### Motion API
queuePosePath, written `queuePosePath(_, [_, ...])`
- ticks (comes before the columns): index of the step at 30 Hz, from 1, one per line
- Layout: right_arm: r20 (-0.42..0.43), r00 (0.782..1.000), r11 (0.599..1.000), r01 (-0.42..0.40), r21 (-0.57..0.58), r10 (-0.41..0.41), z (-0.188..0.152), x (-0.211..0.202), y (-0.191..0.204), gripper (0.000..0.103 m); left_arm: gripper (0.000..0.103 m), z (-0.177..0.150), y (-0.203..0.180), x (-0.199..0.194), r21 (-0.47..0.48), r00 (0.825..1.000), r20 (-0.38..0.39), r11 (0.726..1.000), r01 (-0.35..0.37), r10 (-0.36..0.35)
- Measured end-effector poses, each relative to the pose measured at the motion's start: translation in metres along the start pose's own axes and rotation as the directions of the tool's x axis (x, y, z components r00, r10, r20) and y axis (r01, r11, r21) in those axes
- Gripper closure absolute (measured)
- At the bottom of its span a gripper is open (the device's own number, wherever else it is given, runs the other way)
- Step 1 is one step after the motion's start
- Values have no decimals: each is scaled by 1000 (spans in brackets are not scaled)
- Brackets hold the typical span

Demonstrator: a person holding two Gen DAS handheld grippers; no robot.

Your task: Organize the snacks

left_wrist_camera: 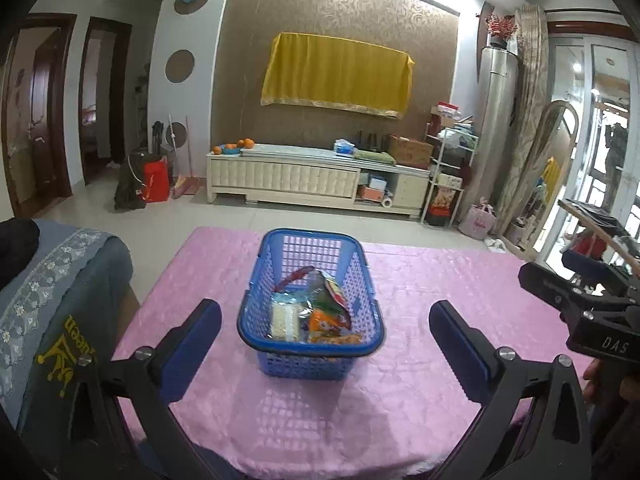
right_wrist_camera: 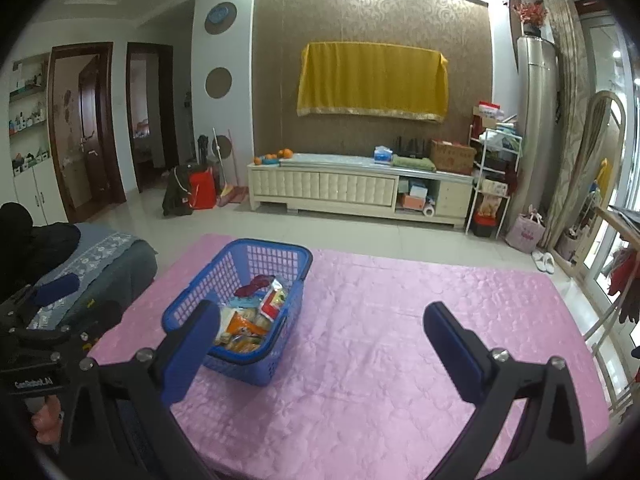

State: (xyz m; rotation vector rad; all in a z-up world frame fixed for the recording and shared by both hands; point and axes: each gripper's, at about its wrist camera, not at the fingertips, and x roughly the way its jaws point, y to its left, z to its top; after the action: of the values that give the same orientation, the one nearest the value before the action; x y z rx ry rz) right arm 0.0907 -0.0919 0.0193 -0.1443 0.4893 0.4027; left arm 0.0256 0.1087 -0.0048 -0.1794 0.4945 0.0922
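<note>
Both claws are wide open and hold nothing: the left gripper [left_wrist_camera: 325,322] and the right gripper [right_wrist_camera: 322,326]. The blue basket [left_wrist_camera: 370,280] stands just ahead of the left claw, to the front-left of the right one, with the snack packets [left_wrist_camera: 316,312] inside. No snack lies outside on the pink cloth [right_wrist_camera: 400,320], so I judge the sorting nearly finished; next may be only pulling back.

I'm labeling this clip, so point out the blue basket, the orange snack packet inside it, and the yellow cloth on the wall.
blue basket [left_wrist_camera: 310,347], left wrist view, near rim.
orange snack packet [left_wrist_camera: 325,320], left wrist view, middle of its front face.
yellow cloth [right_wrist_camera: 372,80], right wrist view, center of the fabric.
</note>
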Motion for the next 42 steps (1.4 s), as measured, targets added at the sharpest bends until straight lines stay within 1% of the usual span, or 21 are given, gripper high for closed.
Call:
queuePosePath(6, [-3,1000,1000,-25,13,26,-8,-23,4,0,0,3,-11,-24,44,999,39,999,8,-10])
queuePosePath(9, [5,1000,999,-25,21,25,-9,-32,4,0,0,3,-13,-31,42,999,45,999,27,-28])
queuePosePath(12, [5,1000,999,-31,28,31,-10,-38,4,0,0,2,-15,-35,48,998,55,999,21,-23])
queuePosePath(19, [18,999,999,-36,32,36,-13,-48,8,0,0,-1,-19,-41,60,998,62,998,9,-13])
queuePosePath(21, [19,999,999,-39,31,38,-14,-50,9,0,0,-2,-19,-41,59,998,59,998,23,-27])
queuePosePath(27, [25,999,999,-34,26,33,-14,-53,12,0,0,-4,-17,-44,53,998,59,998,21,-24])
queuePosePath(42, [9,999,999,-34,28,34,-16,-57,17,0,0,-4,-18,-46,64,998,50,997,34,-37])
